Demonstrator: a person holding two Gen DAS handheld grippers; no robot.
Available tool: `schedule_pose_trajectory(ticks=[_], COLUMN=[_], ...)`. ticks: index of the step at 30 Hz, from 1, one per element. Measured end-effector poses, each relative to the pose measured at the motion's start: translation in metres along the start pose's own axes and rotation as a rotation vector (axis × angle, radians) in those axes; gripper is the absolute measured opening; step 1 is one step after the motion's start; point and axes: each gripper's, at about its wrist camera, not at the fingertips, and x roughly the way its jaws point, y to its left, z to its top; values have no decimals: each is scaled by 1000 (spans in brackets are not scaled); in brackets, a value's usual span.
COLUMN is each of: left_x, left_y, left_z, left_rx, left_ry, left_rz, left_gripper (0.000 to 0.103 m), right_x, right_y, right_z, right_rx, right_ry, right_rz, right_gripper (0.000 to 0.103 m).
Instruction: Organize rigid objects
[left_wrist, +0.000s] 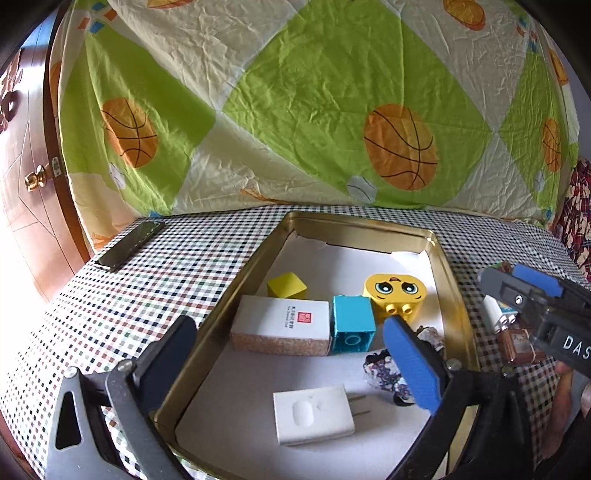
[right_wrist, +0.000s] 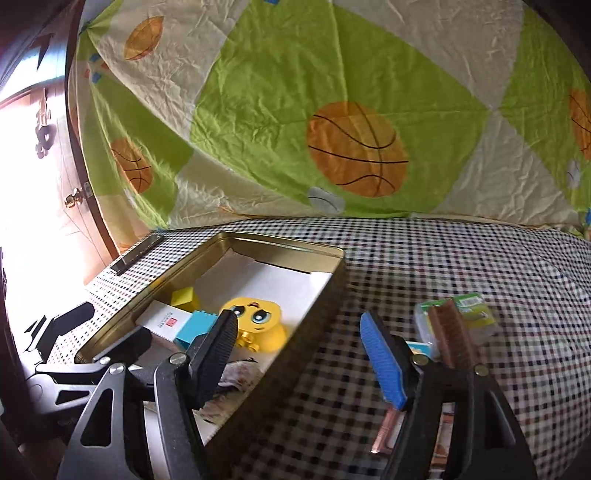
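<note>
A gold tin tray (left_wrist: 458, 295) lined with white paper holds a yellow cube (left_wrist: 287, 285), a white box (left_wrist: 282, 325), a blue brick (left_wrist: 352, 326), a yellow face brick (left_wrist: 395, 293), a white plug (left_wrist: 314, 413) and a patterned wrapped piece (left_wrist: 388, 369). My left gripper (left_wrist: 291, 362) is open and empty over the tray's near part. My right gripper (right_wrist: 299, 354) is open and empty above the tray's right wall (right_wrist: 295, 350). It shows in the left wrist view (left_wrist: 517, 291) to the right of the tray. A brown bar (right_wrist: 452, 336) and small packets (right_wrist: 472, 306) lie on the cloth to its right.
A checked cloth (left_wrist: 166, 280) covers the table. A dark phone (left_wrist: 131, 245) lies at the back left. A quilt with basketballs (left_wrist: 295, 103) hangs behind the table. A wooden door (left_wrist: 29, 192) is at the left. A copper-coloured stick (right_wrist: 386, 432) lies under my right gripper.
</note>
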Motion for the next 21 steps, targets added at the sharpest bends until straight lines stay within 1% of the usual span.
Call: schedule_pose_trajectory(ticks=[4,6,9,12,14,16,18,20,21], left_x=[-7,-8,-10,-12,-12,-11,-9,-8,-8], left_y=[-9,-16,-28,-38,-42,-43,-42,-41,-41], left_z=[-1,-1,-1,-3,-4,-5,-5,-5,-5], left_rx=[-29,-37,-26,-5,7,7,3,-3,-5], left_ry=[-13,-14,-13,-16,-13,-10,-2,3,5], left_rz=[-12,-29,-47,-62,-64,-64,-64,-64,-66], left_gripper=[103,103,103,103,103,103,103,103,103], right_x=[-17,-21,-19,-13,-5,3,8,10,14], right_y=[-31,-46,-60,-63,-58,-53,-49,-49,-50], right_z=[-15,-22,-31,-36,-38,-40,-41,-42,-43], right_rx=[46,85,138,161,145,136,122,119,117], right_ry=[22,46,95,143,189,219,226,239,262], right_rz=[-102,-138,-169,-169,-187,-186,-198,-211,-218], right_gripper=[74,78,79,79,80,83,90,91,91])
